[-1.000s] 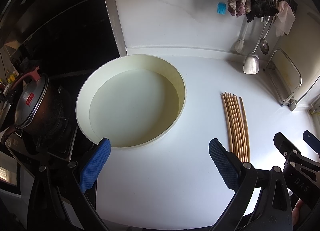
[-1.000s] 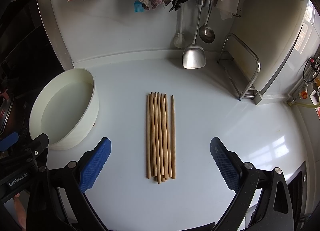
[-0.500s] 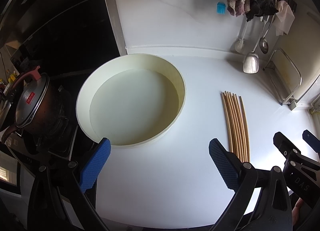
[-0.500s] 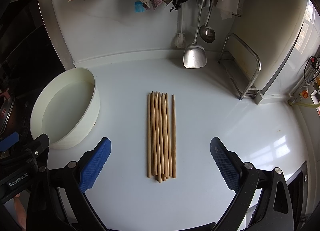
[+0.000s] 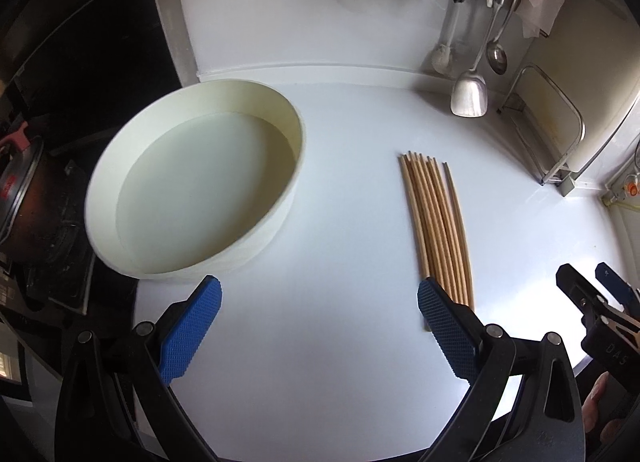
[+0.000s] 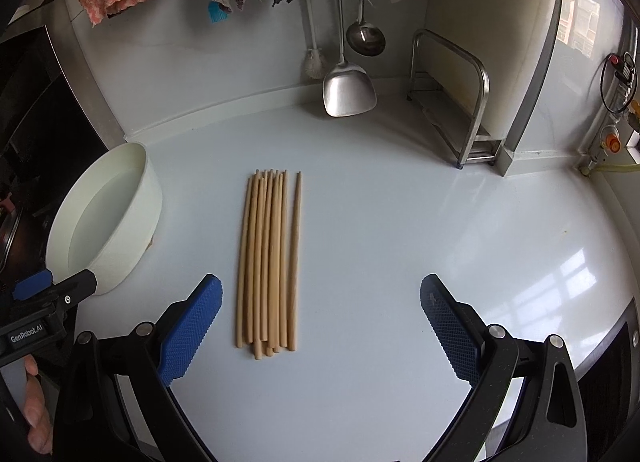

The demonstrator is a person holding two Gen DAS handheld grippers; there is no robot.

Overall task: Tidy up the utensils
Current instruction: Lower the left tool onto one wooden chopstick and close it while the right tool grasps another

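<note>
Chopsticks (image 6: 269,262) flat on counter (image 6: 400,242) | basin (image 6: 108,217) left | spatula (image 6: 349,89) behind

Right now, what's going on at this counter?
A person holds a tool in each hand above a white counter. Both the left tool and the right tool are open and hold nothing. A row of wooden chopsticks lies untouched before the right tool, one slightly apart. An empty cream basin sits to their left.
</note>
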